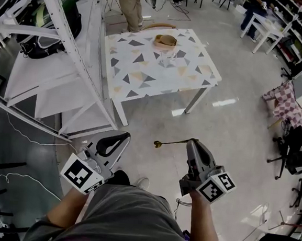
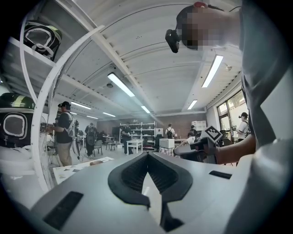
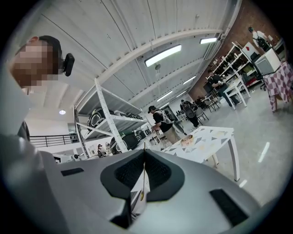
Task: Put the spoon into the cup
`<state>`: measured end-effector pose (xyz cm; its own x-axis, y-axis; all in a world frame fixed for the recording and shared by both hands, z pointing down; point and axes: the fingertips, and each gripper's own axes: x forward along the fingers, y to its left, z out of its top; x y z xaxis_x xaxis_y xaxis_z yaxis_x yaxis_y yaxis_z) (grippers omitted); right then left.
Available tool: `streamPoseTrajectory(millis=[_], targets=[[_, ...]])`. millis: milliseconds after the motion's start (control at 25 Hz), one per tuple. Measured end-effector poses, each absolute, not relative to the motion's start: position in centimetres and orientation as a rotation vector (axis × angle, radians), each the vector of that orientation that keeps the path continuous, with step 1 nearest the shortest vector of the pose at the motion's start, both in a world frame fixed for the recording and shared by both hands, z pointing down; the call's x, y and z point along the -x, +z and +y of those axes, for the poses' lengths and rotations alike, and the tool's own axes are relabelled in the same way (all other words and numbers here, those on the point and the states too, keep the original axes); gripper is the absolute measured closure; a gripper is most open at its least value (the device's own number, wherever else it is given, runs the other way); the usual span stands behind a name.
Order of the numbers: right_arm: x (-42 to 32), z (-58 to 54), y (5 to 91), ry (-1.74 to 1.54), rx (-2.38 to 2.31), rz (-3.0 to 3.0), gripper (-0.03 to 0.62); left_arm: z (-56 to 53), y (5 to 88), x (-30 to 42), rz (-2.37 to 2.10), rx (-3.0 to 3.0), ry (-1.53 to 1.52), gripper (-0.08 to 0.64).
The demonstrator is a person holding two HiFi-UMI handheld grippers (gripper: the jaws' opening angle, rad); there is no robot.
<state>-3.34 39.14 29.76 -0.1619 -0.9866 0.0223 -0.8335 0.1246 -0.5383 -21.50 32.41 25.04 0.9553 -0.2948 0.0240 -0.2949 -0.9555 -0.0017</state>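
A slim gold spoon (image 1: pixel 171 143) is pinched in my right gripper (image 1: pixel 191 142), which is shut on its handle; the spoon's bowl points left over the floor. In the right gripper view the spoon (image 3: pixel 143 173) shows as a thin gold line between the closed jaws. My left gripper (image 1: pixel 126 136) is shut with nothing in it, level with the right one. Both hang over bare floor, well short of the triangle-patterned table (image 1: pixel 139 74). A clear glass cup (image 1: pixel 167 59) stands faintly on that table, just in front of a wooden bowl (image 1: pixel 165 40).
A white metal shelving rack (image 1: pixel 67 57) with bags rises at the left, close to the table. A person (image 1: pixel 130 5) stands at the table's far side. A checked cloth (image 1: pixel 286 103) and chairs crowd the right edge. Open floor (image 1: pixel 234 130) lies between me and the table.
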Motion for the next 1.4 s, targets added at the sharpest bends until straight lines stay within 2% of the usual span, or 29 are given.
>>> streamPoseTrajectory(millis=[720,1400], targets=[[0.1,37.2,31.1,-0.645,1.777,2.074,0.569,30.1,26.6,18.5,-0.479,-3.096,0.05,0.545],[-5.0,25.1,33.2,-0.7,1.804,2.041,0.569,17.0,29.0,13.1,-0.461,-3.055,0.085,0.545]])
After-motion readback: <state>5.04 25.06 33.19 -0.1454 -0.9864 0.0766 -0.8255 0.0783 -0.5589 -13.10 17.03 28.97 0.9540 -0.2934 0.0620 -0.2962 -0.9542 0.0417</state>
